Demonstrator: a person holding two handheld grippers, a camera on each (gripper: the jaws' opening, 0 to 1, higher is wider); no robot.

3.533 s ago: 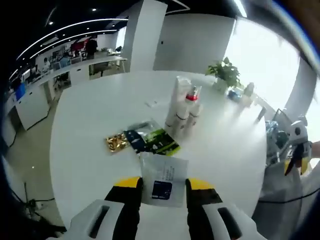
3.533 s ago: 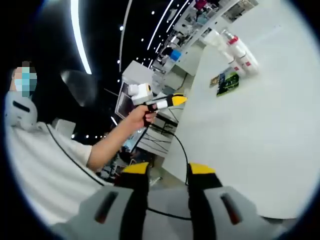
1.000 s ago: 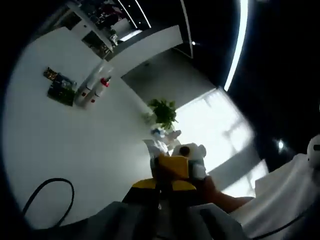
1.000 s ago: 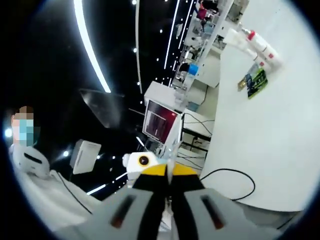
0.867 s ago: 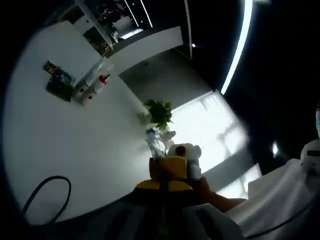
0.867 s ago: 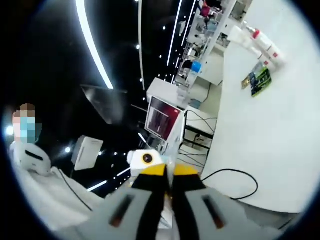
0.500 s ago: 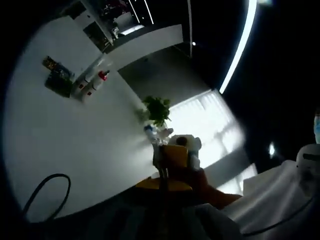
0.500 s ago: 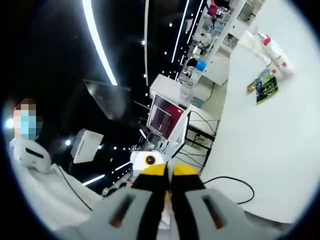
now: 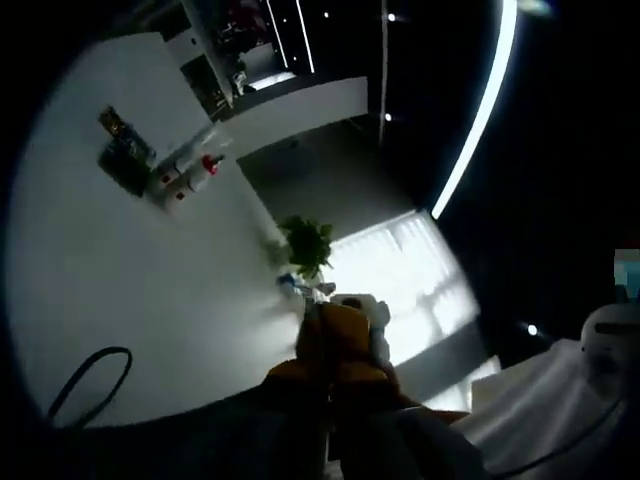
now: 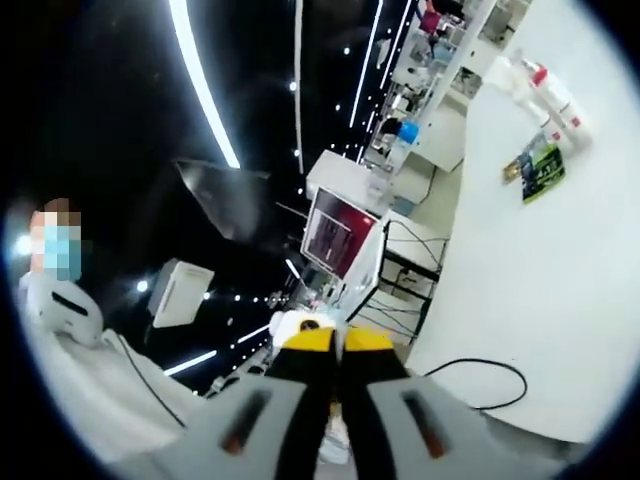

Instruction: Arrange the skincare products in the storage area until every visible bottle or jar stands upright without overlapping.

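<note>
In the left gripper view the left gripper [image 9: 327, 385] has its yellow-tipped jaws pressed together with nothing between them. Just past the tips sits the right gripper [image 9: 340, 330], yellow and white, seen from its front. Beyond lies a round white table [image 9: 120, 290], tilted in this view. A black cable loop [image 9: 85, 385] lies near its close edge. Far across it, a cluster of white bottles, one with a red cap [image 9: 185, 170], stands together. Just beside the cluster lie dark green and gold flat sachets [image 9: 125, 150]. A green potted plant [image 9: 305, 245] stands at the table's far side.

In the right gripper view the right gripper [image 10: 338, 350] is likewise closed on nothing. The bottles [image 10: 545, 90] and sachets [image 10: 540, 165] sit far up the table [image 10: 520, 300].
</note>
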